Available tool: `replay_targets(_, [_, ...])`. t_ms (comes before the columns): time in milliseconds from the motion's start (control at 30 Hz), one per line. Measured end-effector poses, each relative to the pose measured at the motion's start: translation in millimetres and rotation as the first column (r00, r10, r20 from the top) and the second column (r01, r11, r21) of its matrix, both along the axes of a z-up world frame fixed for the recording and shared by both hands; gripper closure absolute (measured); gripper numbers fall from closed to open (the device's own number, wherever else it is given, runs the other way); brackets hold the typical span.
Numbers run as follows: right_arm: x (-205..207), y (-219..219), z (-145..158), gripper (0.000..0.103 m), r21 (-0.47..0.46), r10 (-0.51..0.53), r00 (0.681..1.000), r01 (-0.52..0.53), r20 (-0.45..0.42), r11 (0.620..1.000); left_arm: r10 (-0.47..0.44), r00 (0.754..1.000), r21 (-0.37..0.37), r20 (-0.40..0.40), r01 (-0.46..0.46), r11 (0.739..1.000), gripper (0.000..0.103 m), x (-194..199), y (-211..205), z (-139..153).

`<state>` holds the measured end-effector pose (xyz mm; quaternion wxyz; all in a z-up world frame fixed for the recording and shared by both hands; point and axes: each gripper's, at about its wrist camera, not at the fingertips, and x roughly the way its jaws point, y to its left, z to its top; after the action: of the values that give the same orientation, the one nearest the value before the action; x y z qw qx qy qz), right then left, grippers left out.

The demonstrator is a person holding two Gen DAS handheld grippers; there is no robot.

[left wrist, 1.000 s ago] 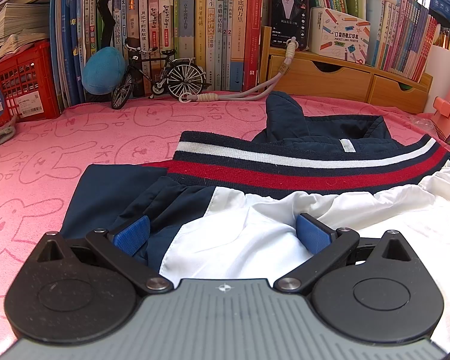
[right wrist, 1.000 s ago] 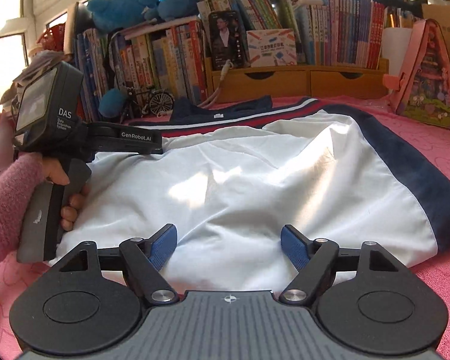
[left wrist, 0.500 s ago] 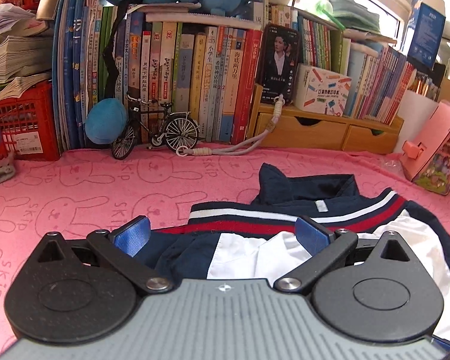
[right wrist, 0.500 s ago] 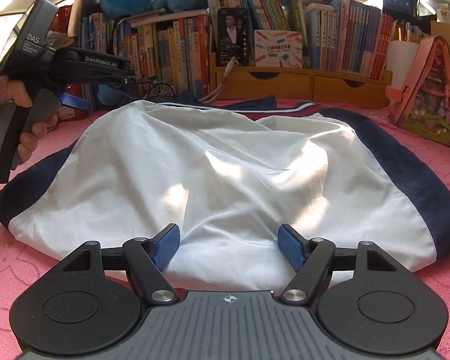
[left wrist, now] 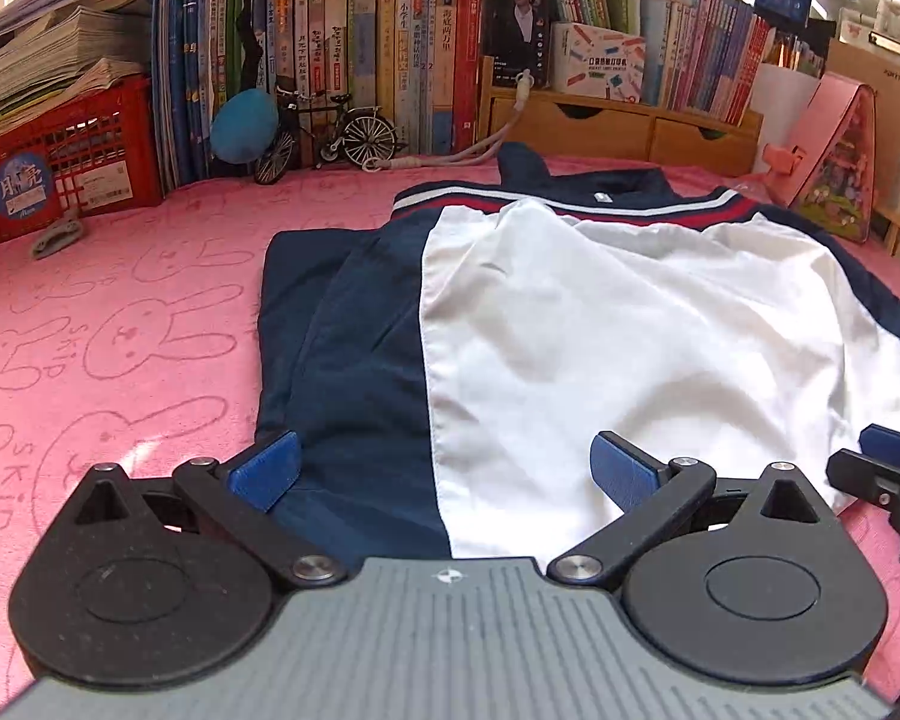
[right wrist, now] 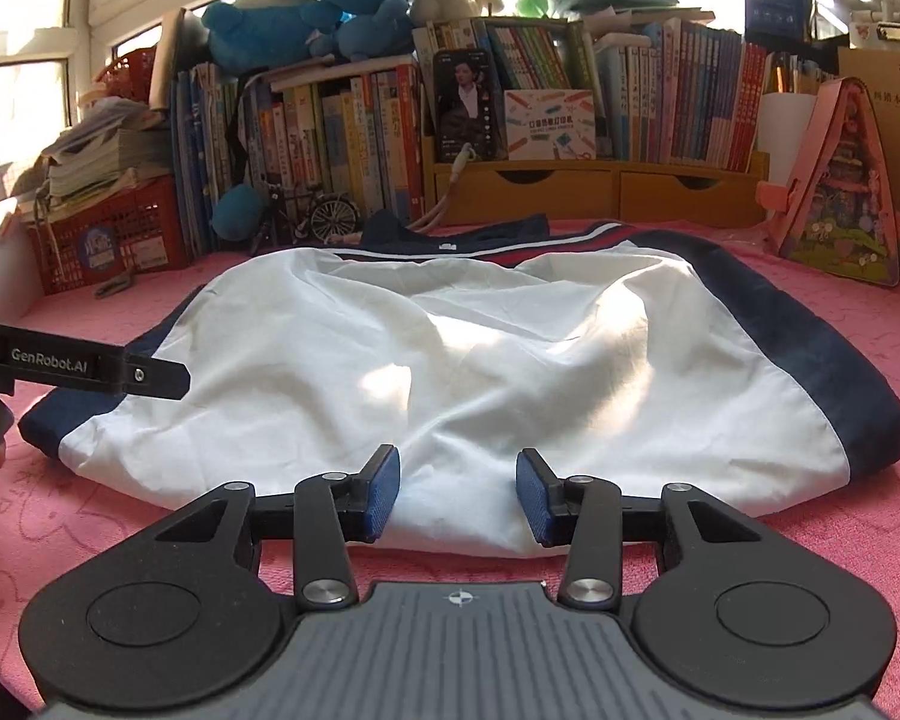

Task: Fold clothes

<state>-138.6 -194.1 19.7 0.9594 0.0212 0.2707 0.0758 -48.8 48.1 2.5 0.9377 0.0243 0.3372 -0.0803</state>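
The right gripper is seen with its jaws closing over the near hem of the jacket; white cloth lies between the blue pads, though whether the pads already press on it cannot be told. The left gripper is held wide open above the jacket's near left part, with navy and white cloth between and below its fingers and nothing gripped. Contact between its pads and the cloth cannot be made out. In the left wrist view the right gripper is cut off at the right edge, just beside the hem. The jacket is spread flat on the pink cloth-covered table, collar away from both grippers, with a navy sleeve folded along its left side. Its underside and far sleeve are hidden. Bare pink surface is left on the left of the jacket and along its near edge. Books and wooden drawers line the far edge, a pink bag the right.
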Motion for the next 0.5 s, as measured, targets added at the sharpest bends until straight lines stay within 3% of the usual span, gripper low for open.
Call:
replay_targets(67, [-15, 13, 0, 0.060, -0.035, 0.036, 0.999, -0.035, 0.010, 0.999, 0.011, 1.000, 0.038, 0.015, -0.012, 0.999, 0.000, -3, -2, -6])
replay_targets(167, [-22, 28, -7, 0.060, -0.122, 0.038, 0.999, -0.033, 0.037, 0.992, 0.023, 1.000, 0.003, 0.003, -0.023, 1.000, 0.000, 0, 3, -5])
replay_targets(500, [9, 14, 0, 0.059, 0.025, -0.044, 0.996, 0.046, -0.071, 0.999, 0.025, 1.000, -0.006, -0.002, -0.025, 1.000, 0.000, 1, 4, -6])
